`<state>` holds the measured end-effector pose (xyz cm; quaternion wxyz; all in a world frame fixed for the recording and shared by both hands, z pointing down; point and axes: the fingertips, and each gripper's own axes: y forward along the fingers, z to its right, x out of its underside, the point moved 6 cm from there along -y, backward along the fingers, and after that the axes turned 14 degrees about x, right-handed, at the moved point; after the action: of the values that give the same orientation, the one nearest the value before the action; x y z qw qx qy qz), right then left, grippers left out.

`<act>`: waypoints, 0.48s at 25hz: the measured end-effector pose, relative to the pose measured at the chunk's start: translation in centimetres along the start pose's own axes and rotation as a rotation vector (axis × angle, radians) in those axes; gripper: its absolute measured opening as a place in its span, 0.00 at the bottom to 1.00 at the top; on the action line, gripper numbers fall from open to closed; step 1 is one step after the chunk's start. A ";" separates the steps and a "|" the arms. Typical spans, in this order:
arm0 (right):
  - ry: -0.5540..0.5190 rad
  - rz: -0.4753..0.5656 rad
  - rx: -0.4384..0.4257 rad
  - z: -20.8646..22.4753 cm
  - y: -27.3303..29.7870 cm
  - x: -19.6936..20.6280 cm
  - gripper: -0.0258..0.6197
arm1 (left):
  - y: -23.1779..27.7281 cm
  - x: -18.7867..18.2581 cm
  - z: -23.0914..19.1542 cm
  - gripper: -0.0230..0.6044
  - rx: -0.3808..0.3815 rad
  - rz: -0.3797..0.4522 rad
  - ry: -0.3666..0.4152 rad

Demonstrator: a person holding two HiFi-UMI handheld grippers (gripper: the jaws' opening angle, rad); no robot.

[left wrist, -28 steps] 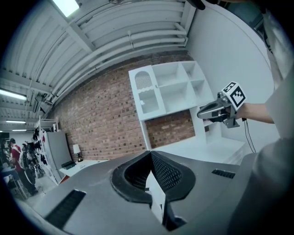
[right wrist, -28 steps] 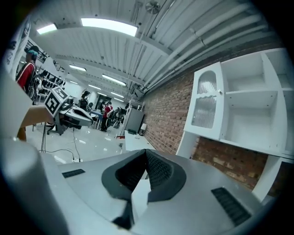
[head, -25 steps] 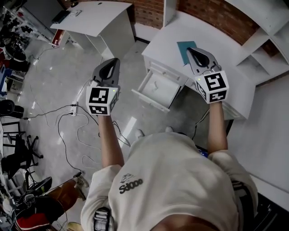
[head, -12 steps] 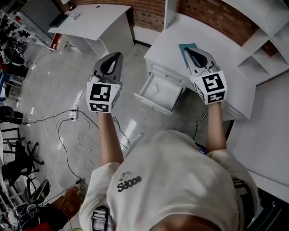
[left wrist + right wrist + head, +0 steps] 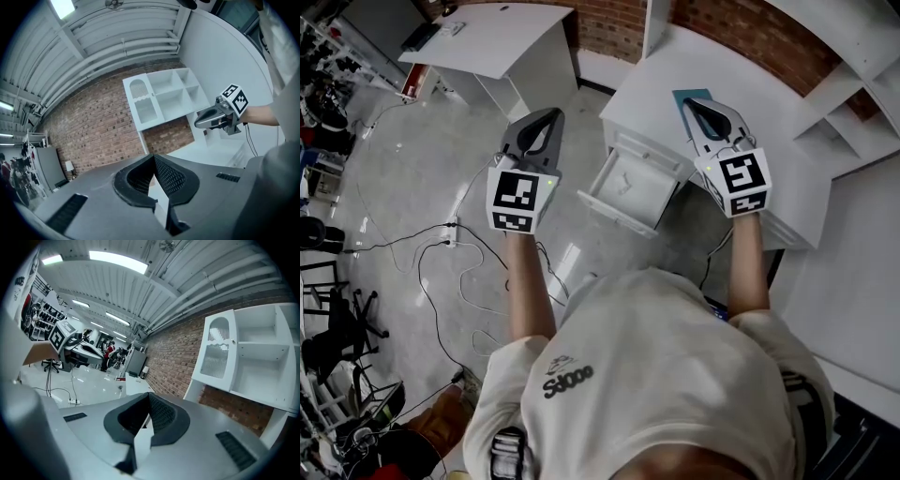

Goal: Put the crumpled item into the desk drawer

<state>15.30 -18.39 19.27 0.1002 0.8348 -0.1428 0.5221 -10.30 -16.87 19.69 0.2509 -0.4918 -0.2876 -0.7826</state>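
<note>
1. The left gripper was held up over the floor, to the left of the desk drawer. The right gripper was held over the desk, its tip above a teal item.
2. The fingers of each gripper were pressed together, and nothing was pinched between them in either gripper view.
3. The crumpled item could not be picked out with certainty. A faint pale mark was seen on the drawer floor, too small to be identified. The teal item looked flat rather than crumpled, and it was partly hidden by the right gripper.
4. The drawer was found already pulled out, so no opening was judged necessary.
5. If the item was not yet stowed, it was judged that it should first be located. The jaws should then be spread before being lowered around it, and closed gently so that it was not flicked away.
6. It was judged that the release should be made low over the drawer's middle, clear of the front panel, since a light wad could be expected to bounce out or cling to a pad.
</note>
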 end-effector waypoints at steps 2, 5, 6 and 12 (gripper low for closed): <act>0.001 -0.005 -0.005 -0.1 0.2 0.2 0.05 | 0.1 0.4 -0.1 0.07 -0.002 -0.005 -0.009; 0.003 -0.015 -0.011 -0.1 0.2 0.8 0.05 | 0.3 0.7 0.0 0.07 -0.005 -0.011 -0.018; 0.004 -0.019 -0.014 -0.2 0.2 0.9 0.05 | 0.4 0.7 0.0 0.07 -0.004 -0.012 -0.020; -0.002 -0.024 -0.022 -0.4 0.5 1.2 0.05 | 0.2 1.4 0.1 0.07 -0.006 -0.022 -0.030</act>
<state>15.28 -18.85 20.56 0.1158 0.8358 -0.1386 0.5184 -10.61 -17.10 21.03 0.2366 -0.5011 -0.2944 -0.7786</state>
